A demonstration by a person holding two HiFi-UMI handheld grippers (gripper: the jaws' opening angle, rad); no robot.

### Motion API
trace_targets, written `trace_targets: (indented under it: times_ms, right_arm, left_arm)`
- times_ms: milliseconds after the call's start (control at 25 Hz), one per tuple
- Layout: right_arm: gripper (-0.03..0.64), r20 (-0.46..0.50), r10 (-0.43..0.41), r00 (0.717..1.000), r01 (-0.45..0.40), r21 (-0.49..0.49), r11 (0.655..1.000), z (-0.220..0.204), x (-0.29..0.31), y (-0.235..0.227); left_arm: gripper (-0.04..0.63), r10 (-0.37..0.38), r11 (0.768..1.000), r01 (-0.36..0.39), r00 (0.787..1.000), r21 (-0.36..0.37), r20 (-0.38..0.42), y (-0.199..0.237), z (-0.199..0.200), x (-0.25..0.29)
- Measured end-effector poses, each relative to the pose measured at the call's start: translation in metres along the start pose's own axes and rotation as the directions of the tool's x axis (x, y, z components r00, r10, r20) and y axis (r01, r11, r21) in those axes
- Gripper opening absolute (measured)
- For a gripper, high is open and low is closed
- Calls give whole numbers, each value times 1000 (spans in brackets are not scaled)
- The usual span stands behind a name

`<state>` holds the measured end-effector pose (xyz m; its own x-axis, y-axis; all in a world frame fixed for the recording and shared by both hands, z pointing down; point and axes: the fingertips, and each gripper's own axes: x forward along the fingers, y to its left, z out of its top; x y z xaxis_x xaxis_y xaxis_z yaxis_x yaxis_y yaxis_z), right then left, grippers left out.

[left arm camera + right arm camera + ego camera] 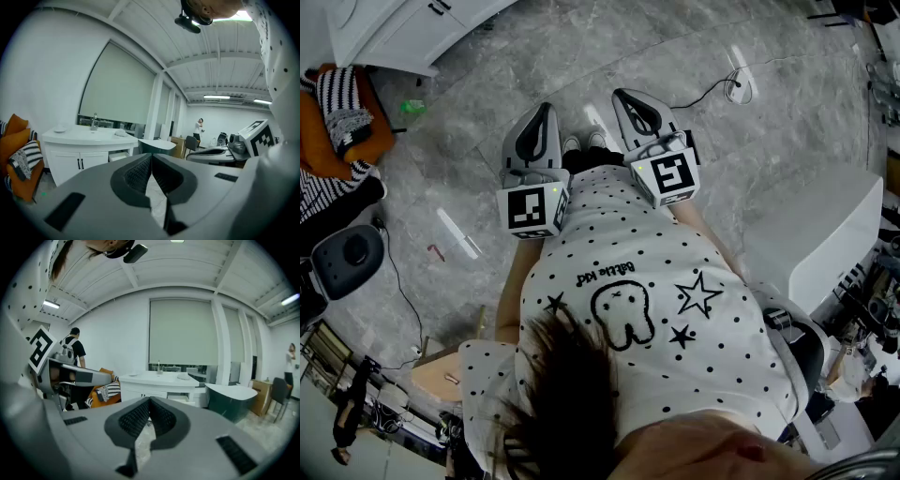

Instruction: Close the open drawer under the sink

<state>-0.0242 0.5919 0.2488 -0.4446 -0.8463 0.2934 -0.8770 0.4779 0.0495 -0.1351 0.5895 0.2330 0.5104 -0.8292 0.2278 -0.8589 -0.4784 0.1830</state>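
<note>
My left gripper (pixel 151 158): jaws together, nothing between them. My right gripper (pixel 150 402): jaws together as well, empty. Both are well apart from the sink cabinet (pixel 70 161). The drawer (pixel 119 156) stands pulled out at the cabinet's right end, below the basin top.

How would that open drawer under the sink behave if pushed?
The drawer looks like a rigid white box, so it should probably slide in, not flex. Held within the vanity, it seems unlikely to tip. Contents hidden, so weight unclear.
</note>
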Motion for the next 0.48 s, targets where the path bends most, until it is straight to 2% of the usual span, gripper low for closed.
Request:
trace_targets:
  times_ms: [480]
  right_arm:
    - [14,0,4,1000,-4,-4,1000,-4,-3,-2]
  left_arm:
    - [9,-19,1000,19,1000,-3,1,-6,-2,5]
